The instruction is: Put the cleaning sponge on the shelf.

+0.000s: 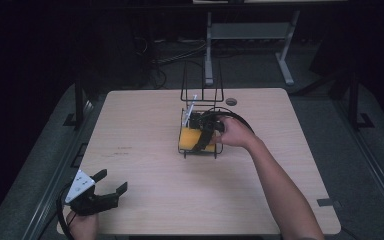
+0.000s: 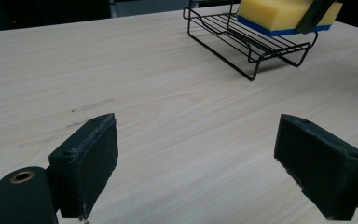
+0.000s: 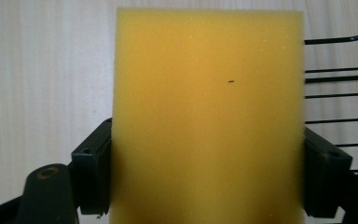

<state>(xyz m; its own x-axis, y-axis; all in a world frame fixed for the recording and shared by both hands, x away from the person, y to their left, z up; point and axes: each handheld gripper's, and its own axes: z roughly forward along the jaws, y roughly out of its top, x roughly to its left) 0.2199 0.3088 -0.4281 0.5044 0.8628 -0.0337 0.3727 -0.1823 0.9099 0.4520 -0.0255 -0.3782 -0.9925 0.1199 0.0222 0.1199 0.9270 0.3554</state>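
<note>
R gripper [image 1: 203,136] clamps the yellow sponge [image 1: 190,138] by its sides, over the wire rack [image 1: 200,150] just past table centre, abt 1 o'clock. L gripper [image 1: 111,187] idles w/ jaws wide at 7 o'clock. Prob seating or lifting it: keep sponge level, clear of rack wires, don't over-squeeze.

From my right claw's camera, the yellow sponge [image 3: 208,116] runs off the bottom edge and hides the gap between the jaws. In my left claw's view the sponge's top is cut by the upper edge. From above, the wire rack [image 1: 200,122] contents near the desk's far edge are too small to tell.
</note>
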